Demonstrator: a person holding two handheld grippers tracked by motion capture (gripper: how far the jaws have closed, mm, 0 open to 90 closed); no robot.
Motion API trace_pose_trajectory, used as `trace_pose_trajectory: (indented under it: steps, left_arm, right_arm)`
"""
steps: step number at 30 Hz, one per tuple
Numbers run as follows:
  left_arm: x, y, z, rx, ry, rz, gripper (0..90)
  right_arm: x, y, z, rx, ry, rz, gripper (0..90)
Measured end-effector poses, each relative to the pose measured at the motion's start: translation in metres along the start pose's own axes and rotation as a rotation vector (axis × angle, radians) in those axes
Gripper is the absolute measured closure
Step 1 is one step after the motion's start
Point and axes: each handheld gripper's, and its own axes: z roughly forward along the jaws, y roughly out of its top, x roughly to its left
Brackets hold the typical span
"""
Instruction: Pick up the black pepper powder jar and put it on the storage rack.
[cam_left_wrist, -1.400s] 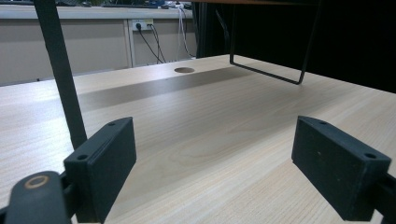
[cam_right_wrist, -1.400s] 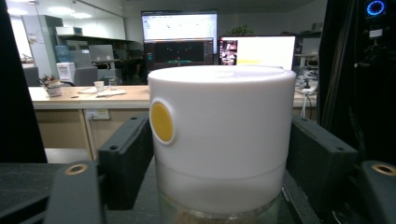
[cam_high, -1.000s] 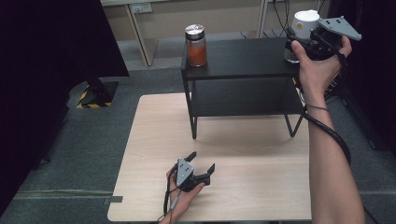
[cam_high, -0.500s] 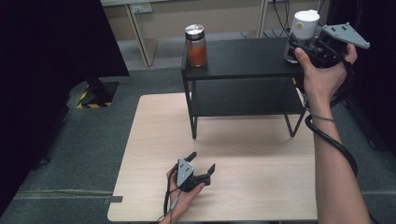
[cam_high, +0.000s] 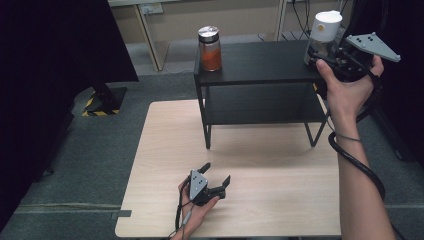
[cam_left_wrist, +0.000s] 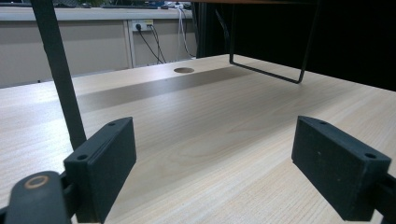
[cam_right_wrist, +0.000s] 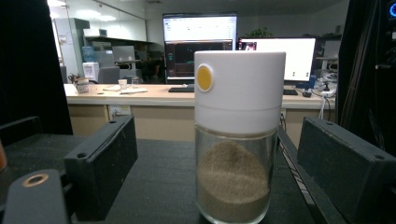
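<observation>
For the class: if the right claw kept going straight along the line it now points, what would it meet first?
Most likely the white-capped jar on the black shelf. It stands ahead of the right claw, between the open jaws, seemingly untouched. How near it is I cannot tell.

We see a jar of orange powder with a silver lid (cam_high: 210, 48) upright at the left end of a black two-tier shelf (cam_high: 260, 62), which stands at the far edge of a pale wooden table (cam_high: 280, 165); lit monitors (cam_right_wrist: 200, 42) glow beyond a long desk (cam_right_wrist: 140, 95)
</observation>
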Motion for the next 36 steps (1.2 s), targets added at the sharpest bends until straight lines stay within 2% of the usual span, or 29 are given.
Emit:
trace_pose_trajectory:
  steps: [8,11,20,36]
  left_arm:
    - [-0.001,0.0,0.0,0.0,0.001,0.002,13.3]
    - [-0.001,0.0,0.0,0.0,0.001,0.002,13.3]
    - [-0.001,0.0,0.0,0.0,0.002,0.004,13.3]
    - [-0.002,0.0,0.0,0.001,0.004,0.01,13.2]
  right_arm:
    - [0.003,-0.01,-0.01,-0.004,0.02,-0.02,12.5]
    - [0.003,-0.016,-0.015,-0.009,0.03,-0.01,12.5]
    - [0.003,-0.034,-0.033,-0.031,0.061,-0.02,12.5]
    - [0.0,-0.058,-0.054,-0.032,0.09,-0.013,12.5]
